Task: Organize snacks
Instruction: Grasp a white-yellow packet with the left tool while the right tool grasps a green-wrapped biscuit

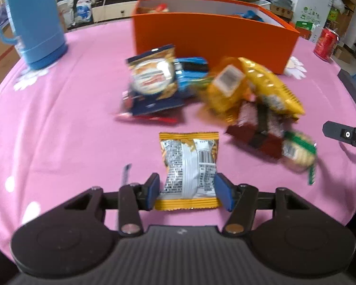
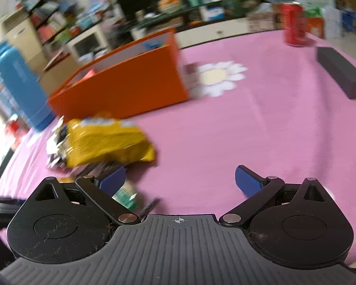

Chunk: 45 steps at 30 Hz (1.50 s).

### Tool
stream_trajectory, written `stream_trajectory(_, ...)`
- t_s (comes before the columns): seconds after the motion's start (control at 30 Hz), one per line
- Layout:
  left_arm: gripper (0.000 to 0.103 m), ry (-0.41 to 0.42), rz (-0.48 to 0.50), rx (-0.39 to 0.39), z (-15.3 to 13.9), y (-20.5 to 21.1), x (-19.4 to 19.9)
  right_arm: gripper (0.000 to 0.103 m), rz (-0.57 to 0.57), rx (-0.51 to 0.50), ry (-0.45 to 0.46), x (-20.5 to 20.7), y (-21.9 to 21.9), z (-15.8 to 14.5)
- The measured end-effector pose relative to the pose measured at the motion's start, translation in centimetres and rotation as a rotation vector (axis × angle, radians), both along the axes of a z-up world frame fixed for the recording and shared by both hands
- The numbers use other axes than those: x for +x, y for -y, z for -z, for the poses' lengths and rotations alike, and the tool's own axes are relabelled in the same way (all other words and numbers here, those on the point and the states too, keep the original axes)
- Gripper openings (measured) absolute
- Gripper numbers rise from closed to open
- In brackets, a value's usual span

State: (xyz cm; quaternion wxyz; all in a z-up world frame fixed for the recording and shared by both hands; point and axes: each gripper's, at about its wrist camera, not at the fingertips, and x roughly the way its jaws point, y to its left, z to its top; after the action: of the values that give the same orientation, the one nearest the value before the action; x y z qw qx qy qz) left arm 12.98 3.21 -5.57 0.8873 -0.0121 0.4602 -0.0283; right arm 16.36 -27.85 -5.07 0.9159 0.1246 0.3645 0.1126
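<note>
One small snack packet (image 1: pixel 189 166) flat on the pink cloth (image 1: pixel 59 118), between my left gripper (image 1: pixel 186 191) pads, jaws part-closed, not clearly pinching. Light, crinkly, slippery film: grip mid-body. Right gripper (image 2: pixel 180 181) wide, empty.

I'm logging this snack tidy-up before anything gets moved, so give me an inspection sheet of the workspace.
Surface: pink tablecloth with white daisy prints.
Job's things: orange box, open top, some snacks inside; loose pile in front of it, including a yellow bag and a blue packet; small orange-edged packet lying alone, nearer.
Clutter: blue thermos, red can, dark block.
Grippers: left gripper straddles the small packet, pads not yet pressing; right gripper open, over bare cloth beside the pile.
Cables: nothing seen.
Surroundings: crowded shelves, cartons, a cabinet.
</note>
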Motion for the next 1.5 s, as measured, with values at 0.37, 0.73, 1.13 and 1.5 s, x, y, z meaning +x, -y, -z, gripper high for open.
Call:
stream_trajectory(0.37,0.074,0.014,-0.015,0.000,0.2,-1.7,-0.5,0.083,-0.302,-0.206,0.028,1.3,-8.4,1.0)
stream_trajectory(0.73,0.075,0.044,-0.024,-0.028,-0.4,-2.0,-1.2,0.054,-0.251,-0.306,-0.013,-2.6,-10.2,1.2)
stream_trajectory(1.13,0.087,0.008,0.017,0.035,1.3,-0.5,-0.8,0.072,-0.254,-0.324,0.004,-2.5,-10.6,1.8)
stream_trajectory(1.5,0.060,0.009,-0.019,-0.011,0.1,-2.2,-1.8,0.021,-0.255,-0.248,-0.004,-3.5,-9.1,0.5)
